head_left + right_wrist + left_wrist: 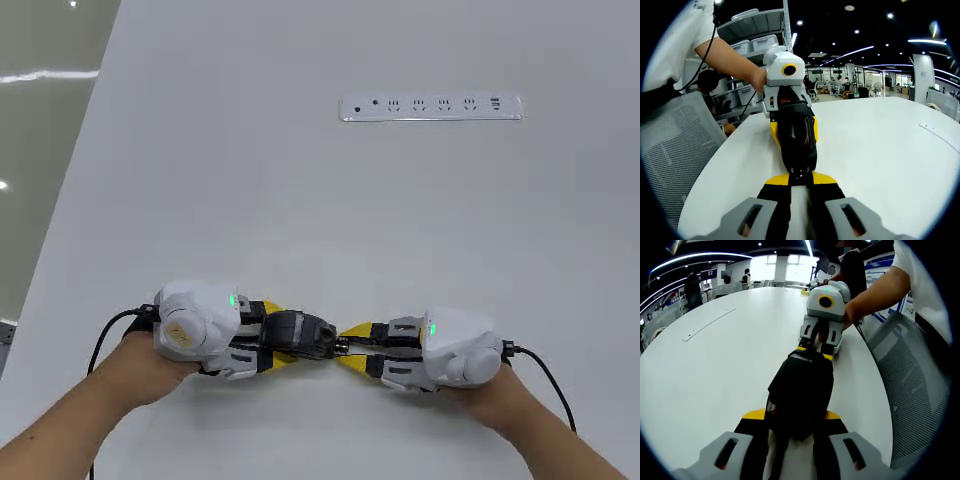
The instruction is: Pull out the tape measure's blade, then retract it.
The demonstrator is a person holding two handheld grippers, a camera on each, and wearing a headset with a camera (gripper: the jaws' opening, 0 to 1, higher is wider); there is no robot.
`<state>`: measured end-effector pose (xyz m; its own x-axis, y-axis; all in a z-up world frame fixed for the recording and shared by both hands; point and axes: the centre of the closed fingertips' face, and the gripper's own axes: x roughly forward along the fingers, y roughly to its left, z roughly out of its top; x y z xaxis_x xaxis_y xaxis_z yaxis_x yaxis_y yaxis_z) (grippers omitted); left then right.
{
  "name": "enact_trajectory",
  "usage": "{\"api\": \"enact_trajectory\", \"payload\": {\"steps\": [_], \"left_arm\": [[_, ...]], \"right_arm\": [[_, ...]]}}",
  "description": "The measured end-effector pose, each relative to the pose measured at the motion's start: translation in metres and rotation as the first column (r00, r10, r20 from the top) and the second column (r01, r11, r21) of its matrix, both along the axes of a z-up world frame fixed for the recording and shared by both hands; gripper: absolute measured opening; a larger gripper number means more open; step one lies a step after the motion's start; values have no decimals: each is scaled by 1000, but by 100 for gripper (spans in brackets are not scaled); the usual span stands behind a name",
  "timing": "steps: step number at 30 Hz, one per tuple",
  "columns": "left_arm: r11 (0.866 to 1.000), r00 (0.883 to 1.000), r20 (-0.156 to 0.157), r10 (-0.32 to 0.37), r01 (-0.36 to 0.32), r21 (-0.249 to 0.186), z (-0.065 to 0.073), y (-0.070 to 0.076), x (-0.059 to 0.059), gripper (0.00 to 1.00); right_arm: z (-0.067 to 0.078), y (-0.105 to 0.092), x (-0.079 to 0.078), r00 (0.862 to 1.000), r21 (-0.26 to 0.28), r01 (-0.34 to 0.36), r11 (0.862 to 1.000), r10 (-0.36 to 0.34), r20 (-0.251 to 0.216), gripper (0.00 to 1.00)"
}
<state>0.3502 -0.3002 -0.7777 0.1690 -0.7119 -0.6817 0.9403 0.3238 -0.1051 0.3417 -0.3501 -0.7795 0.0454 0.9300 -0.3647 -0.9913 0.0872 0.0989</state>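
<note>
- My left gripper was clenched around the black tape measure; the case sat between its two yellow-tipped jaws, low in the head view and just above the white table.
- In the left gripper view, my left gripper had the tape measure between its jaws, and the case pointed straight at the other gripper.
- My right gripper faced the left one, nose to nose, and its jaws were pressed together on the blade end at the front of the case.
- In the right gripper view, my right gripper pinched this blade end, with the tape measure directly behind it.
- Almost no blade showed between the case and my right jaws.
- A white power strip lay flat on the far part of the table, well apart from both grippers.
- A grey mesh chair stood beside the table edge, close to the person's arm.
</note>
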Motion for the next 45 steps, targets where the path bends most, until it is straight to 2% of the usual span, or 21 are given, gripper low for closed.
{"api": "enact_trajectory", "payload": {"steps": [45], "left_arm": [[1000,1000,2,8,-8,-7,0,0,1,30]], "right_arm": [[2,-26,-1,1000,5,29,1000,-29,-10,12]]}}
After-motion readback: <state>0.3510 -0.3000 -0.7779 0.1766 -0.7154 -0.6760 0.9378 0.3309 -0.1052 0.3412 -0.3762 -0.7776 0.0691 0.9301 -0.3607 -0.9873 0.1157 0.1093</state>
